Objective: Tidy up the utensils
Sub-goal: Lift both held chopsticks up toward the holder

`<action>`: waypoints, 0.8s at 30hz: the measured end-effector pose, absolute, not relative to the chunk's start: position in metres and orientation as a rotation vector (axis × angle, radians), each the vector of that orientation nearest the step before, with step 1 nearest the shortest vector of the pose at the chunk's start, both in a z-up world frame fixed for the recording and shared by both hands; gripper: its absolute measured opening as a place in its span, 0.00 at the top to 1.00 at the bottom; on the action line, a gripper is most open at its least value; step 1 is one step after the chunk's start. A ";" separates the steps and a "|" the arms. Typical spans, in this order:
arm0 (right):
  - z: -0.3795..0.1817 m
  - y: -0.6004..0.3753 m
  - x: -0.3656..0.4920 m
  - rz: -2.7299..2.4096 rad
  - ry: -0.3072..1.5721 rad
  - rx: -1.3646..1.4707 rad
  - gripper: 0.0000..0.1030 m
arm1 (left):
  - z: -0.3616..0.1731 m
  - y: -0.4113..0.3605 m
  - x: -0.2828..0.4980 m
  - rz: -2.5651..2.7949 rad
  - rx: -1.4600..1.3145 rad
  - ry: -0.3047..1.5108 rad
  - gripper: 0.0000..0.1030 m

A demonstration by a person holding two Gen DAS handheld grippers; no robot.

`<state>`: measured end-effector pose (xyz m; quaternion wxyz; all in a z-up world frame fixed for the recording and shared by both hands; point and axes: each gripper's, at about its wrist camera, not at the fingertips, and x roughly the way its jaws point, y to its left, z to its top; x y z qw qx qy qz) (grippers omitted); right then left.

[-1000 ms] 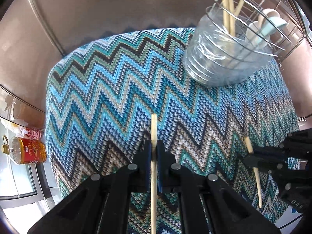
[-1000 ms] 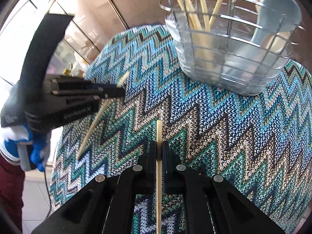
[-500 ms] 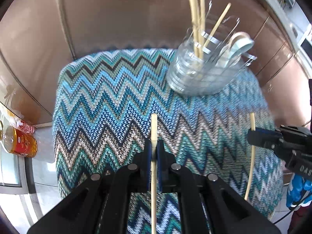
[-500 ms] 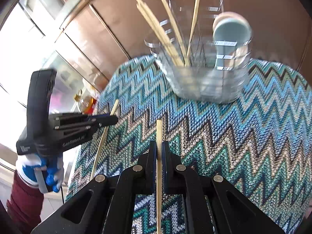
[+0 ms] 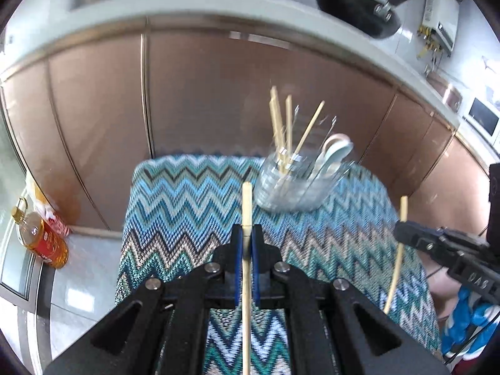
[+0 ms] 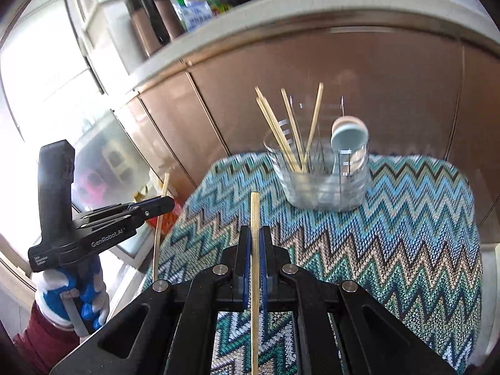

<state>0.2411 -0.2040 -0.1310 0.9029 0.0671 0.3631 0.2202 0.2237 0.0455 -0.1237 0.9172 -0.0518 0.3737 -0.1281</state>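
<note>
Each gripper holds one pale wooden chopstick above the zigzag-patterned table cover point(image 5: 187, 212). My left gripper point(image 5: 247, 234) is shut on a chopstick point(image 5: 247, 206) that runs along its fingers. My right gripper point(image 6: 255, 234) is shut on another chopstick point(image 6: 254, 212). A wire utensil holder point(image 5: 293, 187) with a clear liner stands at the far side of the table, holding several chopsticks point(image 6: 290, 131) and pale spoons point(image 6: 348, 134). In the left wrist view the right gripper point(image 5: 403, 234) shows at the right edge; in the right wrist view the left gripper point(image 6: 164, 204) shows at the left.
Brown cabinet doors point(image 5: 218, 93) stand behind the table under a pale counter. A black pan point(image 5: 356, 6) sits on that counter. A bottle of oil point(image 5: 40, 237) stands on the floor at the left. Bottles and flasks point(image 6: 156, 15) line the counter's left end. A gloved hand point(image 6: 75, 293) holds the left gripper.
Both grippers have risen and drawn back from the table, each still holding its chopstick. The holder now looks smaller and farther off, and the counter top has come into view.
</note>
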 end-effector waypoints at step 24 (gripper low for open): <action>-0.085 -0.205 0.143 0.367 0.419 0.086 0.95 | -0.040 0.007 0.101 -0.125 -0.034 0.344 0.96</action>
